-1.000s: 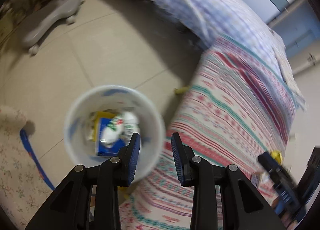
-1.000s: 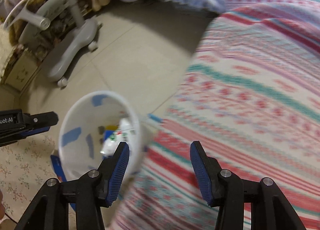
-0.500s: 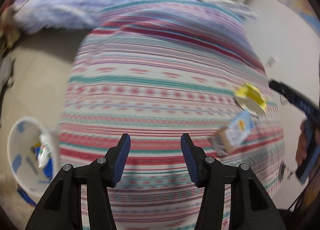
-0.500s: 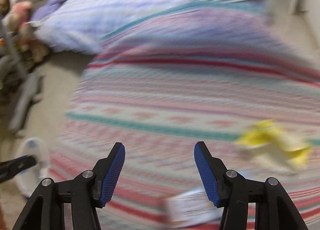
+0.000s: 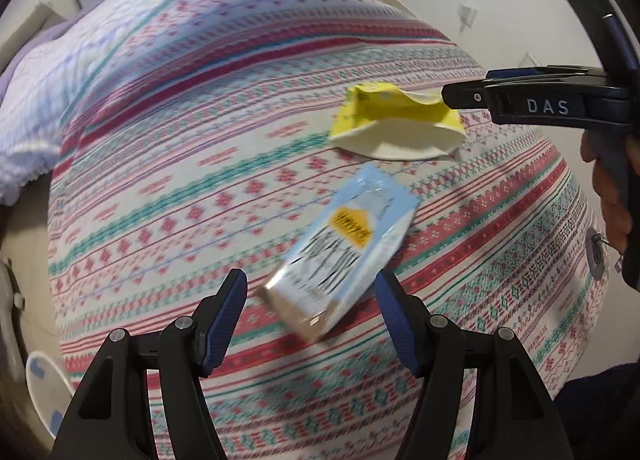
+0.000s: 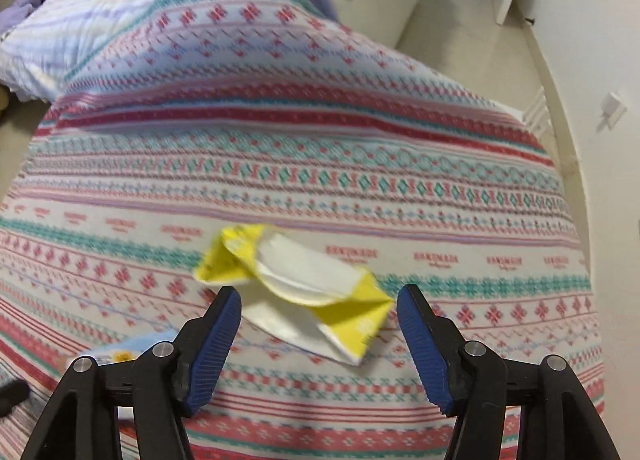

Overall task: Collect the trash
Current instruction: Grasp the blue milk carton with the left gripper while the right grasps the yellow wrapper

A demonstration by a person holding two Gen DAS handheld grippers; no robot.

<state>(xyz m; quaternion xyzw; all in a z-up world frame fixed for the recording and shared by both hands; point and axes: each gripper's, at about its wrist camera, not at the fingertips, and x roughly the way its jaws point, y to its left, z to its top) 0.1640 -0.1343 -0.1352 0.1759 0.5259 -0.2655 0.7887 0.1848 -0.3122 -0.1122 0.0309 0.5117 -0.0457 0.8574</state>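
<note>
Hovering with both sets of jaws just widened and empty, we risk the left gripper [image 5: 310, 316] skidding the flat blue wrapper [image 5: 340, 256] and the right gripper [image 6: 320, 330] pinching bedspread [image 6: 320, 164] beneath the crumpled yellow wrapper [image 6: 296, 284] mid-bed, near its foot edge.

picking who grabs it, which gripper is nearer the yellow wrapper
Right. The right gripper hangs open just over the yellow wrapper; the left gripper is over the blue packet beside it.
</note>
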